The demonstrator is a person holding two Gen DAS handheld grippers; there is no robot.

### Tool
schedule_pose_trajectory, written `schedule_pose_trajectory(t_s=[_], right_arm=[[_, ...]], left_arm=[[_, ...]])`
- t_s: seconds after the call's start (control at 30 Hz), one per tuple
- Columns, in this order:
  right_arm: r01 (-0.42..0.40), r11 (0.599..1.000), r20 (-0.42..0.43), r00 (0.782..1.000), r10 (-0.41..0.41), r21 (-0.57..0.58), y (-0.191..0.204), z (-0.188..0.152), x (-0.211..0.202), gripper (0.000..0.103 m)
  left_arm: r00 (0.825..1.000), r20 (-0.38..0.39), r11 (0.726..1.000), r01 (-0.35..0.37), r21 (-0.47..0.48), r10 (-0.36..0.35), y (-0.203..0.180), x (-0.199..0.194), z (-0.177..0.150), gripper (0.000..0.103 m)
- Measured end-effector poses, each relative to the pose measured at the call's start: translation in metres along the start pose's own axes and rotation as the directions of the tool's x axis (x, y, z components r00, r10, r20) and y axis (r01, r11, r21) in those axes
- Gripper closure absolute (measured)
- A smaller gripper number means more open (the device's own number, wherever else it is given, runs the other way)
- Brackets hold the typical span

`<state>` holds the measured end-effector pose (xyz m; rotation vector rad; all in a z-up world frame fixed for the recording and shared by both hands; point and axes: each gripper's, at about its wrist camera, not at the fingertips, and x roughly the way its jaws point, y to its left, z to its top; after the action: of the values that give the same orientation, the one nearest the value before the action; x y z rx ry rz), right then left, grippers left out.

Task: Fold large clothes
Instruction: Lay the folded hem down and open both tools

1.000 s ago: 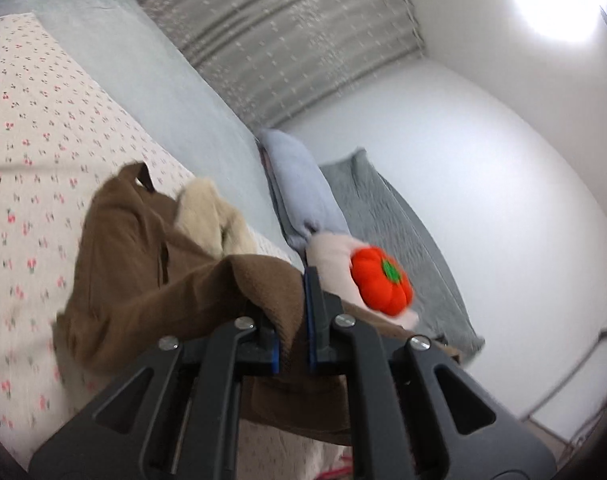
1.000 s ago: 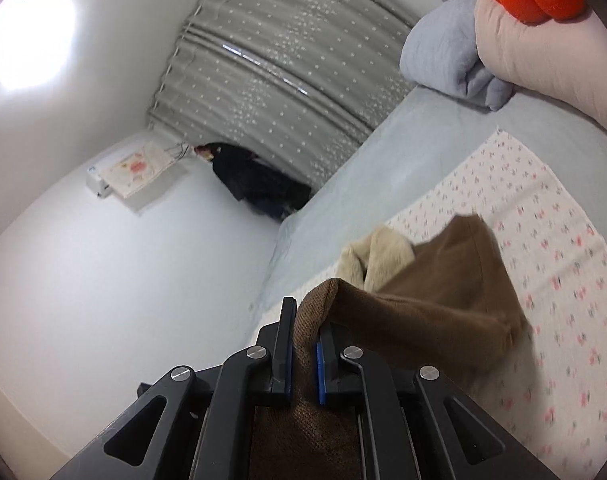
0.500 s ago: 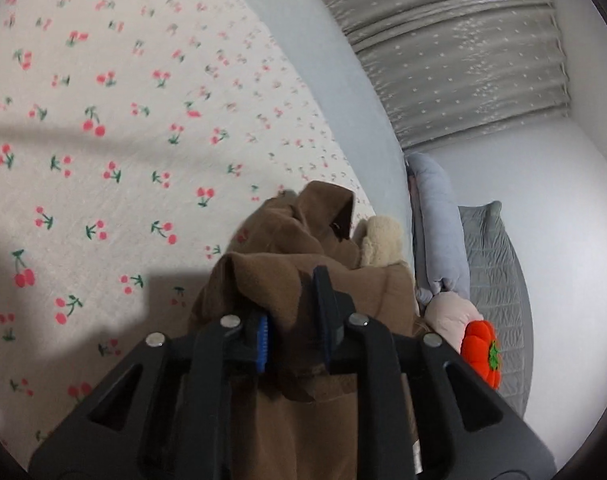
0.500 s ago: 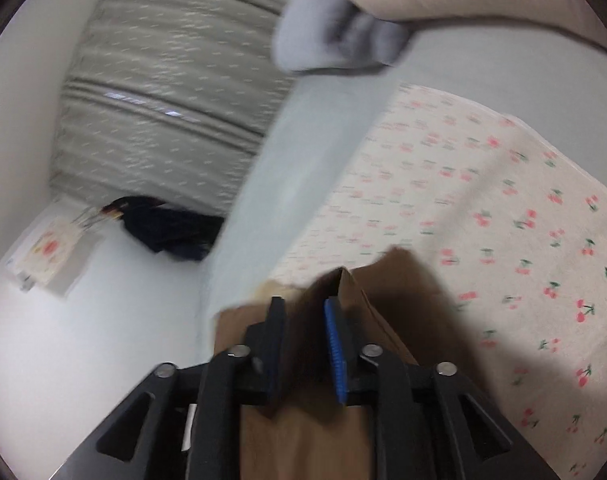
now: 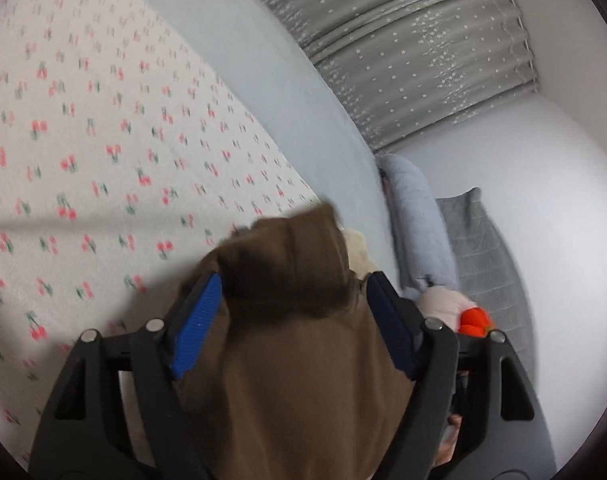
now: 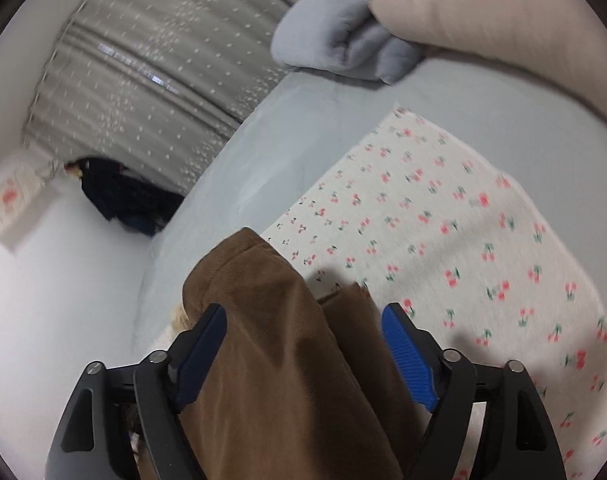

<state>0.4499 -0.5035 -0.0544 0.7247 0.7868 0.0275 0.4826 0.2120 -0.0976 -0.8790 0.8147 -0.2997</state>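
Both sets of jaws have spread since the earlier frames, where each was clamped on a fold of brown fabric. The left gripper [image 5: 293, 312] now has its jaws wide apart, the ribbed blue pads [image 5: 195, 328] standing clear on either side of the brown garment [image 5: 287, 344]. The right gripper [image 6: 303, 344] is likewise set with jaws apart, its blue pads [image 6: 407, 360] flanking the same brown garment [image 6: 271, 344] without pinching it.

The garment is a thick, fine-ribbed, corduroy-like cloth, bunched in rounded folds. It lies on the cherry-print sheet [image 5: 103, 140], directly beneath both grippers. A pale cream fleecy lining [image 5: 357, 248] shows at its far edge in the left wrist view.

The sheet is white, soft-textured, printed with small pink cherries on green stems. It covers part of a smooth pale blue-grey bed cover [image 6: 287, 136].

Farther off lie a plush lavender-grey cushion [image 5: 419, 224], a pale pink pillow [image 6: 503, 16], an orange pumpkin-shaped soft toy [image 5: 473, 320] and a grey quilted blanket [image 5: 483, 248]. Pleated grey curtains [image 5: 419, 40] with small white stars hang beyond. A dark garment [image 6: 123, 196] hangs against the white wall in the right wrist view.

No legible writing or brand marks appear.
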Motion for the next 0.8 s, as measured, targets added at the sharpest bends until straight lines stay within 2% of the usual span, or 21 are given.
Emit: schedule_pose_trajectory(t_s=[0.1, 0.2, 0.27, 0.33, 0.4, 0.43, 0.47, 0.5, 0.53, 0.57, 0.6, 0.63, 0.67, 0.7, 0.77, 0.8], right_arm=[[0.064, 0.99, -0.008, 0.998, -0.066, -0.122, 0.025, 0.004, 0.018, 0.019], [0.105, 0.973, -0.028, 0.993, -0.114, -0.208, 0.038, 0.002, 0.039, 0.019], [0.132, 0.959, -0.047, 0.988, -0.148, -0.25, 0.044, 0.002, 0.058, 0.019], [0.146, 0.951, -0.06, 0.984, -0.168, -0.274, 0.046, 0.004, 0.074, 0.019], [0.148, 0.947, -0.066, 0.983, -0.173, -0.287, 0.049, 0.006, 0.088, 0.019], [0.153, 0.947, -0.058, 0.983, -0.176, -0.283, 0.049, 0.007, 0.094, 0.019], [0.155, 0.948, -0.055, 0.983, -0.177, -0.276, 0.049, 0.008, 0.098, 0.02], [0.143, 0.955, -0.046, 0.986, -0.161, -0.258, 0.047, 0.007, 0.103, 0.032], [0.11, 0.963, -0.053, 0.991, -0.126, -0.245, 0.047, 0.005, 0.107, 0.045], [0.096, 0.966, -0.062, 0.992, -0.114, -0.238, 0.048, 0.002, 0.11, 0.074], [0.11, 0.963, -0.052, 0.991, -0.126, -0.247, 0.05, -0.002, 0.111, 0.085], [0.138, 0.949, -0.006, 0.989, -0.146, -0.285, 0.056, -0.007, 0.106, 0.088], [0.147, 0.942, 0.03, 0.989, -0.145, -0.302, 0.058, -0.008, 0.101, 0.091], [0.148, 0.94, 0.1, 0.987, -0.123, -0.309, 0.061, -0.009, 0.087, 0.092], [0.148, 0.944, 0.227, 0.97, -0.082, -0.294, 0.06, -0.004, 0.056, 0.092], [0.146, 0.946, 0.251, 0.965, -0.072, -0.291, 0.059, -0.002, 0.049, 0.093]], left_arm=[[0.992, 0.061, 0.988, -0.119, 0.095, 0.114, -0.005, 0.0, 0.003, 0.02], [0.957, 0.088, 0.939, -0.289, 0.185, 0.277, -0.002, 0.017, 0.007, 0.02], [0.947, 0.036, 0.925, -0.319, 0.205, 0.319, 0.005, 0.032, 0.011, 0.02], [0.948, -0.018, 0.928, -0.308, 0.211, 0.319, 0.01, 0.046, 0.016, 0.02], [0.952, -0.029, 0.929, -0.292, 0.227, 0.306, 0.009, 0.054, 0.021, 0.022], [0.957, -0.039, 0.931, -0.27, 0.246, 0.288, 0.006, 0.059, 0.022, 0.033], [0.959, -0.052, 0.932, -0.257, 0.257, 0.279, 0.004, 0.062, 0.023, 0.053], [0.959, -0.076, 0.933, -0.244, 0.266, 0.272, 0.0, 0.068, 0.024, 0.071], [0.956, -0.098, 0.929, -0.238, 0.283, 0.275, -0.005, 0.074, 0.022, 0.08], [0.955, -0.094, 0.921, -0.242, 0.305, 0.282, -0.01, 0.076, 0.02, 0.088], [0.952, -0.058, 0.903, -0.265, 0.339, 0.302, -0.021, 0.076, 0.016, 0.09], [0.955, 0.002, 0.886, -0.276, 0.372, 0.296, -0.032, 0.069, 0.013, 0.091], [0.964, 0.051, 0.885, -0.262, 0.385, 0.263, -0.043, 0.058, 0.011, 0.091], [0.97, 0.104, 0.887, -0.244, 0.393, 0.22, -0.052, 0.045, 0.01, 0.091], [0.97, 0.181, 0.882, -0.226, 0.414, 0.163, -0.063, 0.028, 0.011, 0.091], [0.968, 0.212, 0.873, -0.219, 0.435, 0.137, -0.068, 0.022, 0.011, 0.091]])
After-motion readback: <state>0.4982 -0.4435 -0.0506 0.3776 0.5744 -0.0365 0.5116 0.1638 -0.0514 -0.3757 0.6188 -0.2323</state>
